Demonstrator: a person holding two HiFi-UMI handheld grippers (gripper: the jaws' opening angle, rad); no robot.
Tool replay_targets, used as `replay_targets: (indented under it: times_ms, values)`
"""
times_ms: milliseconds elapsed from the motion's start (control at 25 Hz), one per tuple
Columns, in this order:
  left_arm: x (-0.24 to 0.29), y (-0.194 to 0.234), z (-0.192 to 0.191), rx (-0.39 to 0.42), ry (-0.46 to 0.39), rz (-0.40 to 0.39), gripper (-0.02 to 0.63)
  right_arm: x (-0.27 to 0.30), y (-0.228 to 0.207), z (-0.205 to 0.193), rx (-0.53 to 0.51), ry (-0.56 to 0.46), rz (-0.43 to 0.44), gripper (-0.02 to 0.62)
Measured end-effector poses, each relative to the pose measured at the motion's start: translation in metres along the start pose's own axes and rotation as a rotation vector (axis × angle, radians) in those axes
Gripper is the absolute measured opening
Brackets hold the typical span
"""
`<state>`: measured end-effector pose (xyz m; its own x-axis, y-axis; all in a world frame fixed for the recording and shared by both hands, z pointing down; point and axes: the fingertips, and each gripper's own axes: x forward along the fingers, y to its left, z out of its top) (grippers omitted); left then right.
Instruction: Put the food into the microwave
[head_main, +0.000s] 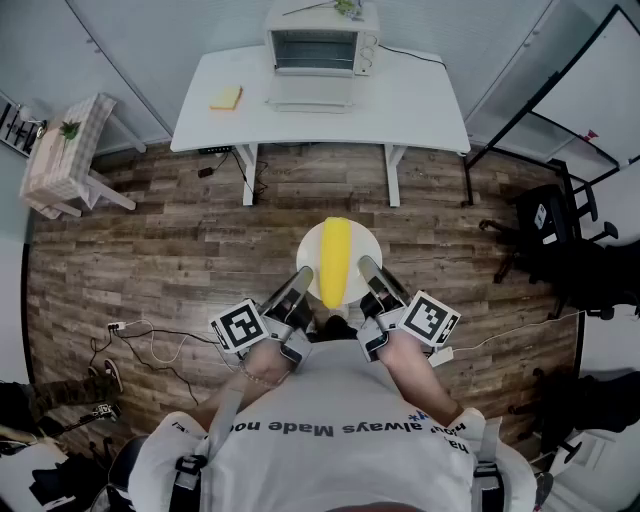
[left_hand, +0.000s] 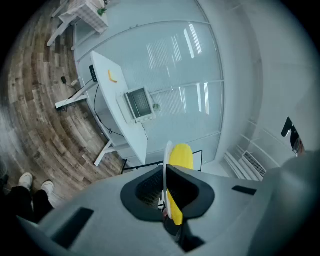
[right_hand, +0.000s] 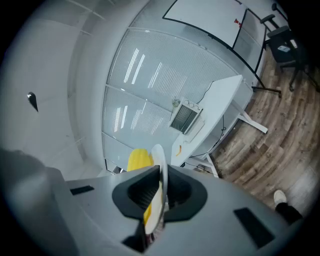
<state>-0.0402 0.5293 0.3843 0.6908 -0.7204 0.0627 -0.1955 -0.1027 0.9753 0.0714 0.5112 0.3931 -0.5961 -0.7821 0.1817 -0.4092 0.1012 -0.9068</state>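
**Yellow food rides a plate clamped from both sides, microwave dead ahead**

Nearest the person, the left gripper (head_main: 298, 285) has its jaws closed on the left rim of the white plate (head_main: 308, 248). The right gripper (head_main: 372, 278) is clamped the same way on the plate's right rim. Each gripper view shows the thin rim edge-on between its dark jaw pads. Neither hand is nearer to the load, since both carry the plate together.

On the plate's middle lies the yellow food (head_main: 336, 260). It is one long, rounded piece tapering at both ends, smooth and bright, much like a corn cob, though its surface is too fine to read. Its long axis runs away from the person, between the two grippers, so the far tip already points the way the plate must travel.

Below the plate is the wooden floor (head_main: 150, 250), so the plate hangs in the air. Well beyond the plate's far edge stands the white desk (head_main: 420, 105), with a small yellow object (head_main: 226, 97) off to the left. Straight ahead of the plate, at the desk's back, sits the microwave (head_main: 322, 45), its door apparently folded down. The move likely needed is a level carry forward along the food's own axis.
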Motion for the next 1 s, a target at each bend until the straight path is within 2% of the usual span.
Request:
replay_targets:
  times_ms: [480, 640, 720, 840, 1000]
  values:
    - [0.038, -0.002, -0.002, 0.002, -0.02, 0.005, 0.018, 0.007, -0.011, 0.036, 0.013, 0.005, 0.04, 0.028]
    - [0.052, 0.006, 0.001, 0.056, -0.01, 0.054, 0.018, 0.011, -0.019, 0.052, 0.014, 0.005, 0.036, 0.029]
    - [0.062, 0.007, 0.002, 0.063, -0.01, 0.052, 0.018, 0.011, -0.026, 0.06, 0.005, 0.01, 0.016, 0.029]
    - [0.079, 0.0, 0.001, 0.018, -0.027, 0.016, 0.018, 0.015, -0.03, 0.073, -0.006, 0.015, 0.028, 0.029]
    - [0.093, 0.0, 0.001, 0.014, -0.033, 0.021, 0.018, 0.019, -0.036, 0.087, -0.003, 0.018, 0.031, 0.029]
